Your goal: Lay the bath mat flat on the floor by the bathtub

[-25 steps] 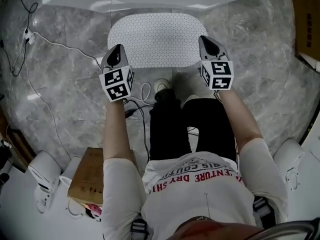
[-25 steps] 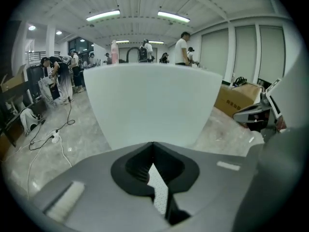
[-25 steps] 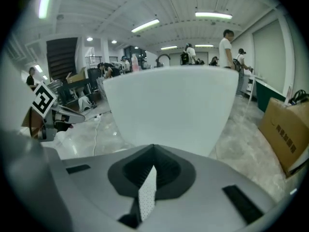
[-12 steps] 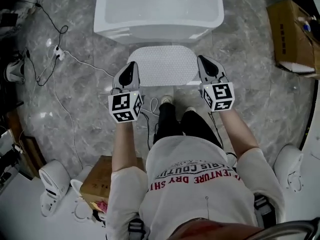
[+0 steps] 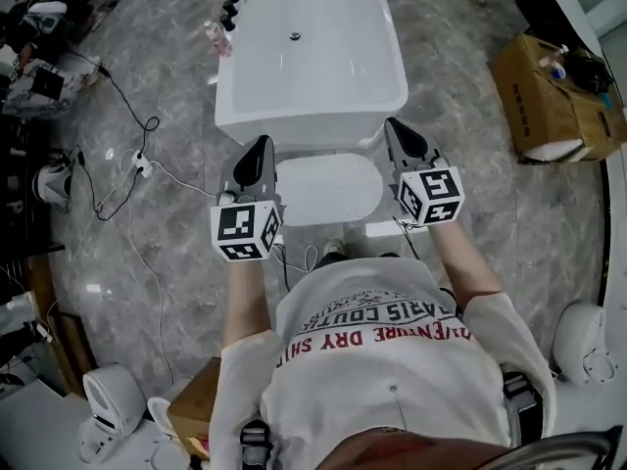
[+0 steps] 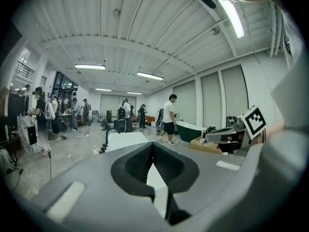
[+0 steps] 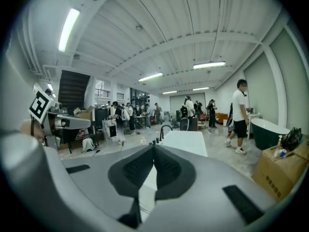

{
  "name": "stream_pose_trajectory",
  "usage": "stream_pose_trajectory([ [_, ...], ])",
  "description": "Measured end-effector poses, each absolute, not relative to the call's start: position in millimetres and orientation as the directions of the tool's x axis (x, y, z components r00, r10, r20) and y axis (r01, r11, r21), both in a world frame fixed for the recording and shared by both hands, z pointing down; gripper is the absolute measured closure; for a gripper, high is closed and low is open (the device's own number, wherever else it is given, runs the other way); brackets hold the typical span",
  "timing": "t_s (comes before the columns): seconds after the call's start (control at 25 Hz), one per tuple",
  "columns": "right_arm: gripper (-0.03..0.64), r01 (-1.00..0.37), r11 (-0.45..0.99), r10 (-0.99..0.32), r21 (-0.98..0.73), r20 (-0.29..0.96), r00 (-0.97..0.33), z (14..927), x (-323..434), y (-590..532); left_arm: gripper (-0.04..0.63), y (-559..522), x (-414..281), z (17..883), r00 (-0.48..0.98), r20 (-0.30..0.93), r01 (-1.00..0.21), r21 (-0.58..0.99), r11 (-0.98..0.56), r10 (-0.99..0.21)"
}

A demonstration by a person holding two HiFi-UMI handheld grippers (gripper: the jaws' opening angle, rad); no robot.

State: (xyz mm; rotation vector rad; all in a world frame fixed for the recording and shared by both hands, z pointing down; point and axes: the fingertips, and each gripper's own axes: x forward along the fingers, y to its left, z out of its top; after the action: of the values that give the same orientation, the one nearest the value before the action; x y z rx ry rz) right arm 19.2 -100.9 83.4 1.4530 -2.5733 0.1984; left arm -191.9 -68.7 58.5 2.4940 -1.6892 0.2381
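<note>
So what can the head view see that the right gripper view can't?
Only the head view clearly shows the bath mat lying flat on the floor at the end of the white bathtub, and the person's shirt. Only the right gripper view shows the ceiling lights, people standing far off and a dark green tub. Both show the white bathtub and the cardboard box.

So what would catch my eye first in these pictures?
The white bathtub at top centre stands out on the grey floor, with the pale bath mat lying flat at its near end. The left hand-held gripper and right hand-held gripper, both shut and empty, appear either side of the mat.
</note>
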Motion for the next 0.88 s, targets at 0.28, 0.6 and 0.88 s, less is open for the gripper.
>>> stream_pose_trajectory([
  [0.28, 0.607, -0.85, 0.524, -0.851, 0.054, 0.078, -0.519, 15, 17, -83, 0.583, -56, -194, -5, 0.389, 0.103, -0.919, -0.023, -0.393, -0.915],
  [0.6, 0.609, -0.845, 0.525, -0.85, 0.102, 0.008, -0.527, -8, 11, -59, 0.583, -31, -198, -22, 0.398, 0.061, -0.916, -0.027, -0.4, -0.916],
  [0.88, 0.611, -0.833, 0.544, -0.838, 0.102, 0.024, -0.544, -1, -3, -47, 0.583, -19, -212, -17, 0.359, 0.068, -0.933, -0.004, -0.36, -0.931],
])
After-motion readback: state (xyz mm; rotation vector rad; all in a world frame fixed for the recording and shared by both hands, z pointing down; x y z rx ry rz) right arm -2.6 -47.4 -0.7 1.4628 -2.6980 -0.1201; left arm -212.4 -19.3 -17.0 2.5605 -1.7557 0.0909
